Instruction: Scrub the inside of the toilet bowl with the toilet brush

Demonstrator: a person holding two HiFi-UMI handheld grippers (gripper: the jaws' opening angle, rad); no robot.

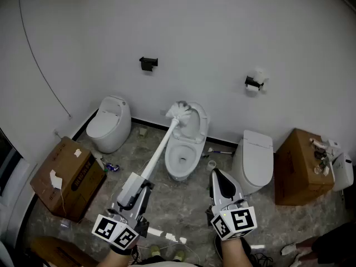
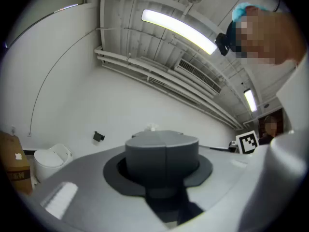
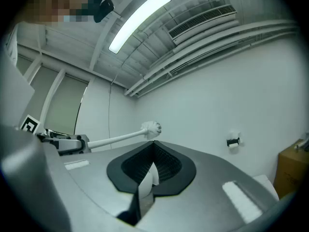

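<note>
The white toilet brush (image 1: 158, 154) runs from my left gripper (image 1: 144, 184) up and away. Its bristle head (image 1: 178, 112) hangs in the air in front of the raised lid (image 1: 196, 122) of the middle toilet (image 1: 170, 150), above the open bowl. The left gripper (image 2: 162, 149) is shut on the brush's grey handle end (image 2: 162, 154). In the right gripper view the brush head (image 3: 151, 127) shows at mid-left against the wall. My right gripper (image 1: 214, 174) is shut and holds nothing, on the right of the bowl above the floor; its jaws (image 3: 153, 147) meet.
A closed toilet (image 1: 108, 124) stands to the left and another (image 1: 255, 157) to the right. Cardboard boxes sit at far left (image 1: 69, 177) and far right (image 1: 300, 166). A paper holder (image 1: 253, 82) hangs on the wall. A small cup (image 1: 211, 164) and litter lie on the floor.
</note>
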